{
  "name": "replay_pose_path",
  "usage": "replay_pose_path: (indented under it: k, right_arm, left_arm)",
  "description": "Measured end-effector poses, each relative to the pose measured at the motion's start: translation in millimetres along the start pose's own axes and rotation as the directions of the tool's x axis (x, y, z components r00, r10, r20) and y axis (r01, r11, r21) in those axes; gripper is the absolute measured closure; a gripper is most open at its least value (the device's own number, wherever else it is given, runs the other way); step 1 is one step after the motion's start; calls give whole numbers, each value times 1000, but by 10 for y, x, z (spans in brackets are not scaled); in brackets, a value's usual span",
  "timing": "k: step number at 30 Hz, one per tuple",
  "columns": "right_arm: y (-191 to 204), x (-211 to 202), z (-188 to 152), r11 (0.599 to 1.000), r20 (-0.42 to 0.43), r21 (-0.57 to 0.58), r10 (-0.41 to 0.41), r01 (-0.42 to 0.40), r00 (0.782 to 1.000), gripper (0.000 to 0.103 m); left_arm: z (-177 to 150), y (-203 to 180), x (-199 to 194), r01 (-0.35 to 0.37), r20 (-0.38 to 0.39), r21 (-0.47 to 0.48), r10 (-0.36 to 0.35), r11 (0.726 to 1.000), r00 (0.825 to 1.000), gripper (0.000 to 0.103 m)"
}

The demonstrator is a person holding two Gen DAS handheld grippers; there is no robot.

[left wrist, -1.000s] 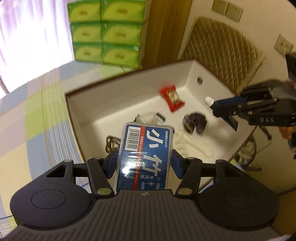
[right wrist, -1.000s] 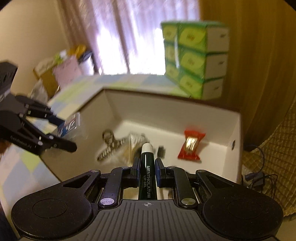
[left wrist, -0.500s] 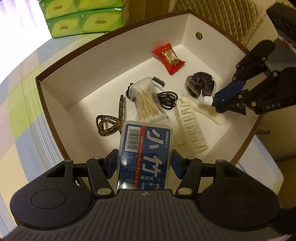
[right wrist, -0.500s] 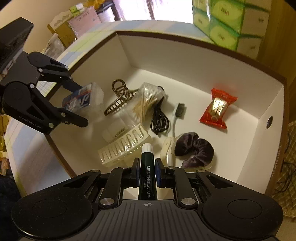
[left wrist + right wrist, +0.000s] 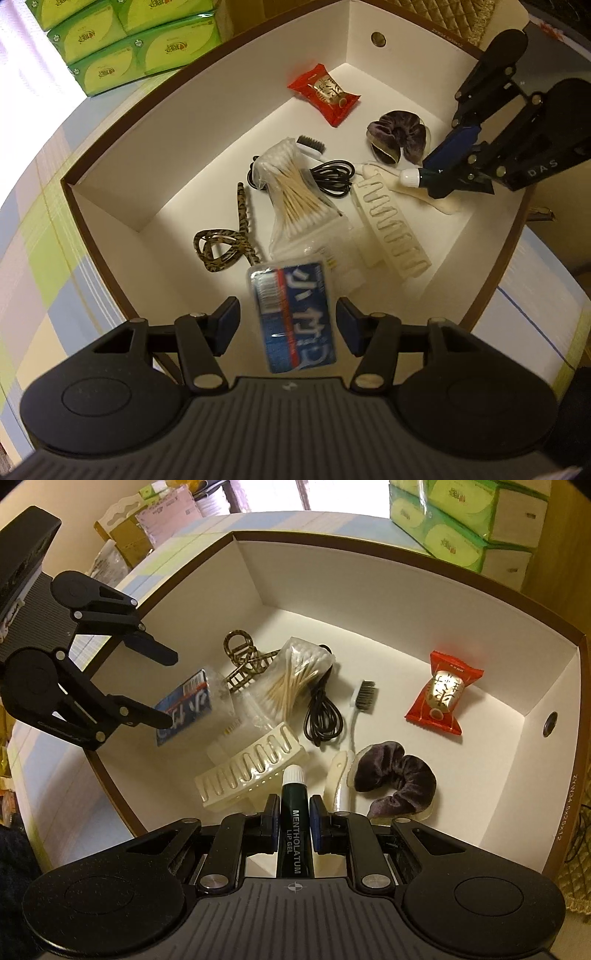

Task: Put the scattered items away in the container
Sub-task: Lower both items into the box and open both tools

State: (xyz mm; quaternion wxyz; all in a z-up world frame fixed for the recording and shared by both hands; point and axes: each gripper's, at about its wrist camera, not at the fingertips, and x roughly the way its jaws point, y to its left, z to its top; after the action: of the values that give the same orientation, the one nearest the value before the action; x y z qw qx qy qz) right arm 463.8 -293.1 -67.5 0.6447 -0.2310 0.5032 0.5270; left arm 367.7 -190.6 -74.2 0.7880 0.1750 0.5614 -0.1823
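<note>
A clear box with a blue label (image 5: 293, 314) is blurred and loose between the spread fingers of my open left gripper (image 5: 287, 323), just above the floor of the white, brown-rimmed container (image 5: 95, 247). In the right wrist view the same box (image 5: 184, 701) hangs between that left gripper's (image 5: 170, 690) fingers. My right gripper (image 5: 293, 812) is shut on a dark green lip gel tube (image 5: 295, 827) and holds it low over the container's near corner. From the left wrist view the right gripper (image 5: 443, 170) points its white-capped tube (image 5: 410, 176) inward.
Inside the container lie a red snack packet (image 5: 443, 698), purple scrunchie (image 5: 399, 779), cream hair claw (image 5: 251, 771), cotton swabs bag (image 5: 295, 675), black cable (image 5: 321, 716), toothbrush (image 5: 360, 701) and leopard clip (image 5: 240, 653). Green tissue boxes (image 5: 140, 40) stand behind on the checked tablecloth (image 5: 37, 240).
Both grippers came down over the container. My left gripper opened and let go of the blue-labelled box, which is dropping. The right gripper stays shut on the tube.
</note>
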Motion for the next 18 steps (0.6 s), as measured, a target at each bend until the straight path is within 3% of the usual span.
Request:
replay_pose_path:
  k: [8,18]
  right_arm:
    - [5,3,1,1000,-4,3,-7,7,1000,84]
    - [57,-27,36,1000,11,-17,11,-11,1000,84]
  left_arm:
    - [-15,41,-86,18,17,-25,-17,1000,1000,48]
    - [-25,4,-240,27,56,-98,-21,995,998,33]
